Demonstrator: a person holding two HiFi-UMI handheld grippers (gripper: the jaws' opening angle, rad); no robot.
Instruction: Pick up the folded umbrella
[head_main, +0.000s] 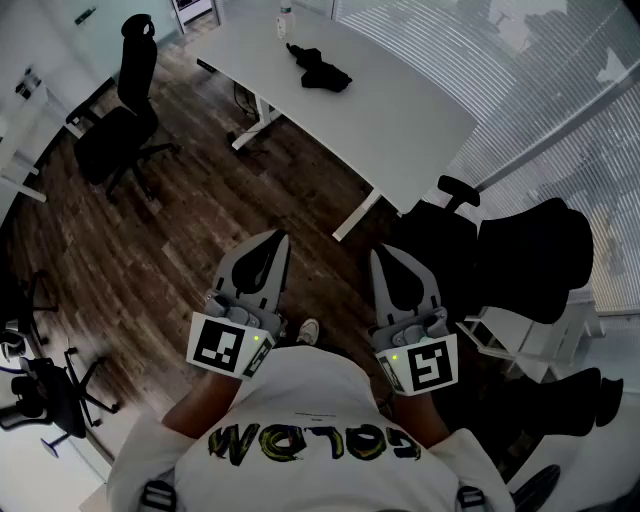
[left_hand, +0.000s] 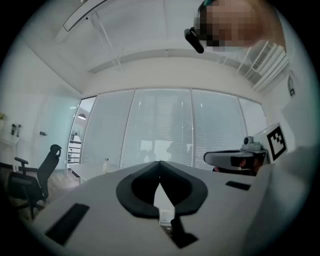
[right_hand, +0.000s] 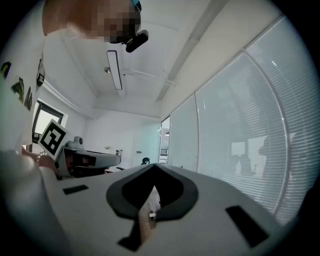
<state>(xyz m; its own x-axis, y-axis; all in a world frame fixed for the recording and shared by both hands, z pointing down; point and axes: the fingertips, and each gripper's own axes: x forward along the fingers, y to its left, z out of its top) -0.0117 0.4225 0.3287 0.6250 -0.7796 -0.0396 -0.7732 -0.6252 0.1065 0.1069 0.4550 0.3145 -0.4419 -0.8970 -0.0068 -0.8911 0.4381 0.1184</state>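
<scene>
The folded black umbrella (head_main: 318, 68) lies on the white table (head_main: 400, 110) at the far side of the room in the head view. Both grippers are held close to the person's chest, well short of the table. My left gripper (head_main: 283, 236) is shut, its jaw tips meeting with nothing between them. My right gripper (head_main: 378, 252) is also shut and empty. In the left gripper view the left gripper (left_hand: 159, 162) points level at the blinds. In the right gripper view the right gripper (right_hand: 154, 165) points level along the window wall. The umbrella shows in neither gripper view.
A black office chair (head_main: 120, 125) stands left of the table on the dark wood floor (head_main: 180, 240). A second black chair (head_main: 500, 250) sits just right of my right gripper. A small bottle (head_main: 285, 20) stands at the table's far end. Blinds (head_main: 560, 90) cover the windows.
</scene>
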